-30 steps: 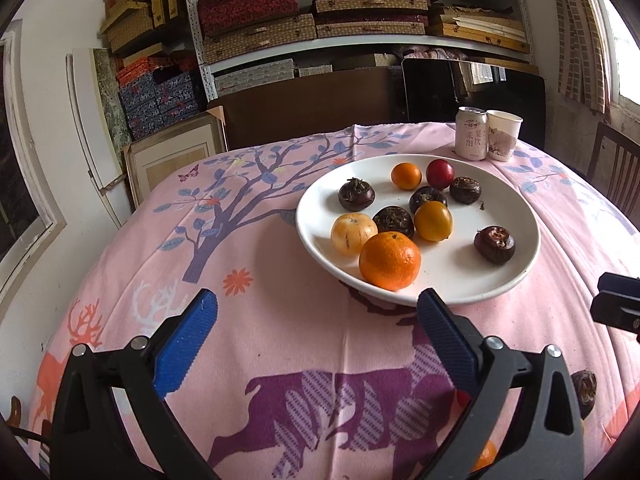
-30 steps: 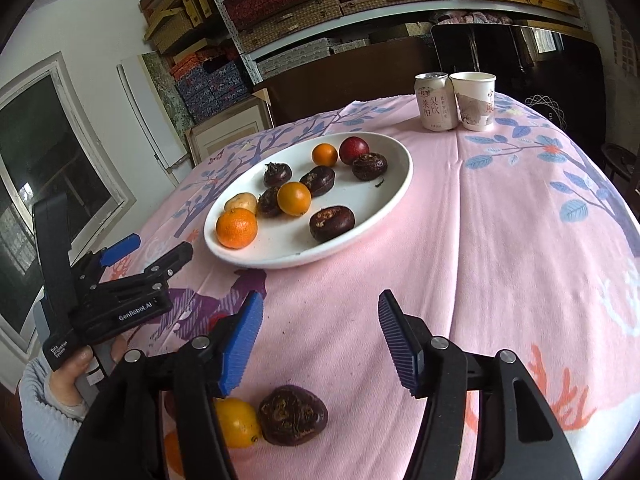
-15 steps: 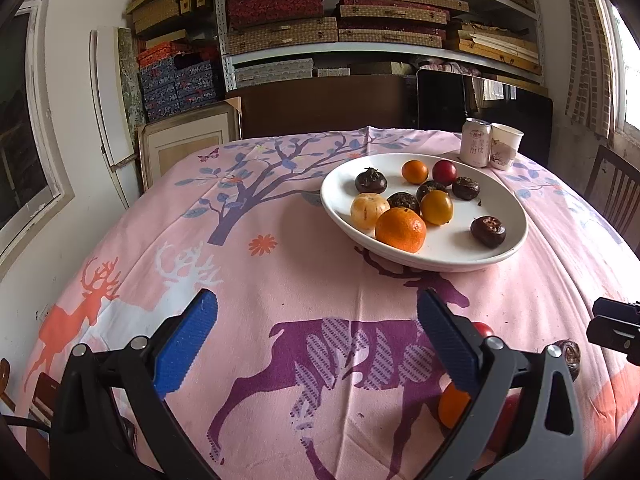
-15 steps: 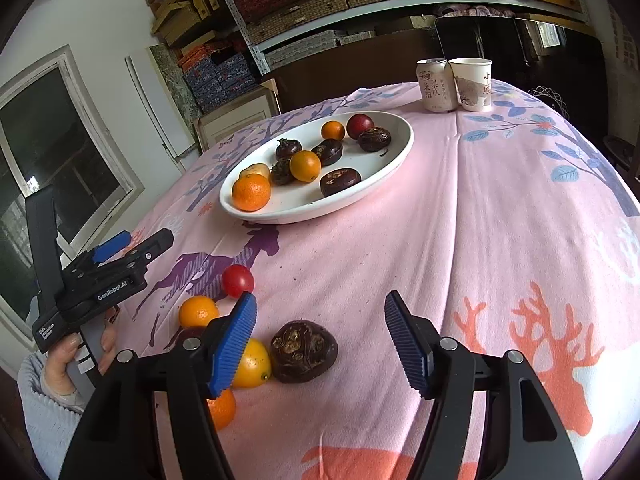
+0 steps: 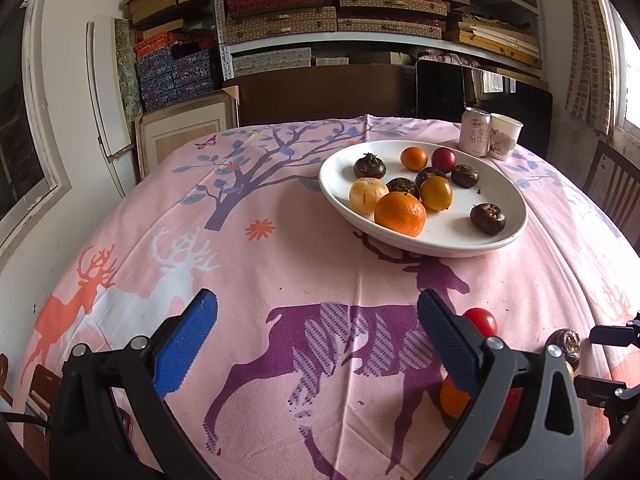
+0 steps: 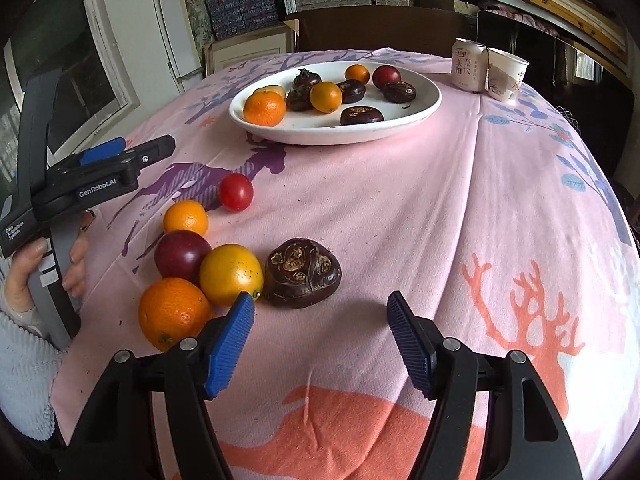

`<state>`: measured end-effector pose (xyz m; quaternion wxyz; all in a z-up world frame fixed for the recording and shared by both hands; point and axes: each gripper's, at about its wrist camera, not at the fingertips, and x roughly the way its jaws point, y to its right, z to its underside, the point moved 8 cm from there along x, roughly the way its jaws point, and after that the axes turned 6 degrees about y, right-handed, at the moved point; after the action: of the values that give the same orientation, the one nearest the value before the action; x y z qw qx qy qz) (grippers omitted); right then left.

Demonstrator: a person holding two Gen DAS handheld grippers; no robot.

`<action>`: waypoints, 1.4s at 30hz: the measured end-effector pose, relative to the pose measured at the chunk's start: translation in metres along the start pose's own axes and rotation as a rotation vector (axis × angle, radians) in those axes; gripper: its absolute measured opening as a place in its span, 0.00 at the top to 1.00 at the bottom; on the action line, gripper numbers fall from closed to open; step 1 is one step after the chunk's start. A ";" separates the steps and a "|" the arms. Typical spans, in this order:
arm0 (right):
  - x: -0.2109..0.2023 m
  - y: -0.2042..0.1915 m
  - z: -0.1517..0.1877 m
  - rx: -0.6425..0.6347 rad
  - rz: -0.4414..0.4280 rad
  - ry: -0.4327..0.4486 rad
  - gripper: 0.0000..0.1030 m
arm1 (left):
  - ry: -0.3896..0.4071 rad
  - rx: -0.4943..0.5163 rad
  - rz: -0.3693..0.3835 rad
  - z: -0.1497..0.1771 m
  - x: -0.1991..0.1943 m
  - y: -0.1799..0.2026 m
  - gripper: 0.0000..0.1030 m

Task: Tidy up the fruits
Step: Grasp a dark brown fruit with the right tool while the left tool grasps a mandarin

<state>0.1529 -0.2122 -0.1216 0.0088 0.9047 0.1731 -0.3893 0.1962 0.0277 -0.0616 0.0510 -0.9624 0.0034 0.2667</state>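
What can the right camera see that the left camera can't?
Only the right view shows the whole loose pile: dark plum, yellow fruit, big orange, plus the hand holding the left gripper.

Only the left view shows the white deer and window frame.

Both show the plate, can, cup, tomato and dark chestnut.

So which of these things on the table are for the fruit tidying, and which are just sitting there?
For the job:
- white plate with fruit on it
- loose fruit on the cloth: small red one, small orange one, dark red one, yellow one, big orange, dark brown water chestnut
- right gripper, empty and open

Just lying about:
- drink can
- paper cup
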 end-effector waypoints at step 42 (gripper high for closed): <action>0.027 0.023 -0.021 0.029 0.027 0.013 0.24 | -0.128 0.101 0.199 0.032 -0.010 0.034 0.04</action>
<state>0.1926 -0.2227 -0.1289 -0.0003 0.9094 0.1550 -0.3860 0.1699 -0.0031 -0.0866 0.0729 -0.9345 0.1091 0.3308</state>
